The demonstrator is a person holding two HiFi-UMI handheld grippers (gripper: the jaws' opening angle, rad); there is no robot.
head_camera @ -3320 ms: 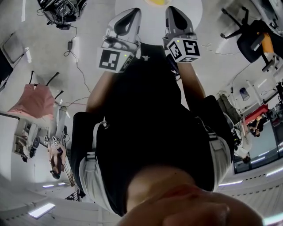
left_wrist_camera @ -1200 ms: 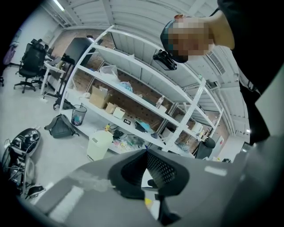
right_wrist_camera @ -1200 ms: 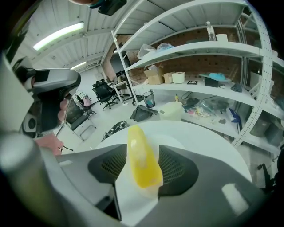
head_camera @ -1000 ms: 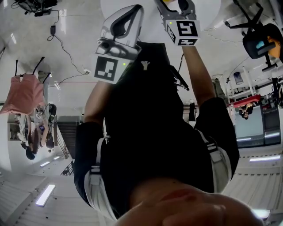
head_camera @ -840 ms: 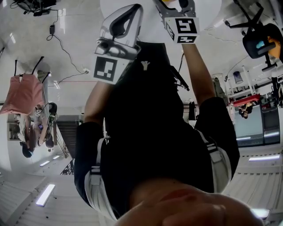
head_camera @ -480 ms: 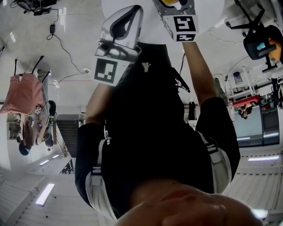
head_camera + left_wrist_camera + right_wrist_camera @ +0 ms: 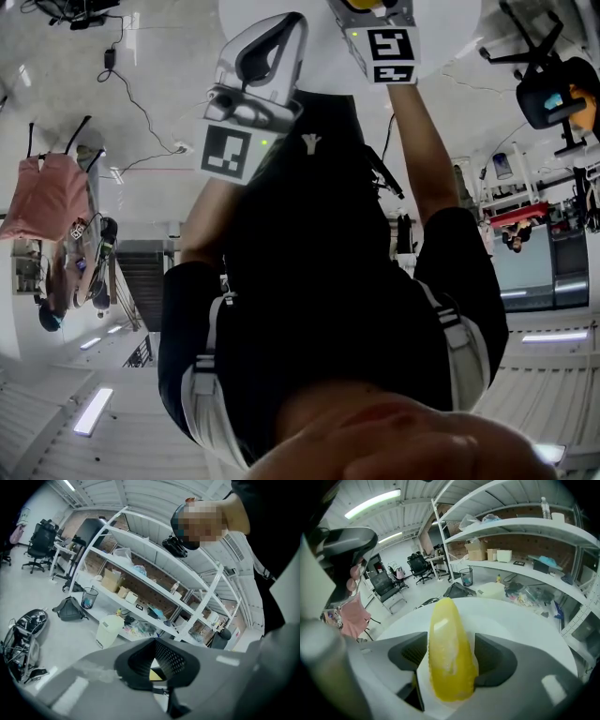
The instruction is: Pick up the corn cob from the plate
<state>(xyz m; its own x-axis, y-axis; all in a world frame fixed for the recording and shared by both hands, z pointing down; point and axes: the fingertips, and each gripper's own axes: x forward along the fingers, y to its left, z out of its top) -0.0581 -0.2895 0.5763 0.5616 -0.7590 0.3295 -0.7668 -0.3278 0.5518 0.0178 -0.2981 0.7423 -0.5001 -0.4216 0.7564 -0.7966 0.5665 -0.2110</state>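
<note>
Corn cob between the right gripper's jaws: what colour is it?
The corn cob is bright yellow with a pale sheen, best seen in the right gripper view.

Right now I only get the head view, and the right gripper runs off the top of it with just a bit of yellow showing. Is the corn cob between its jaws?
Observer: Yes. In the right gripper view, the right gripper has just been opening its jaws. They stand apart on either side of the corn cob, not clamped on it.
Operator: And the other one, is it holding anything?
Observer: No. In its own view, the left gripper has its jaws together with nothing between them. It is aimed at the white shelves, away from the cob.
</note>
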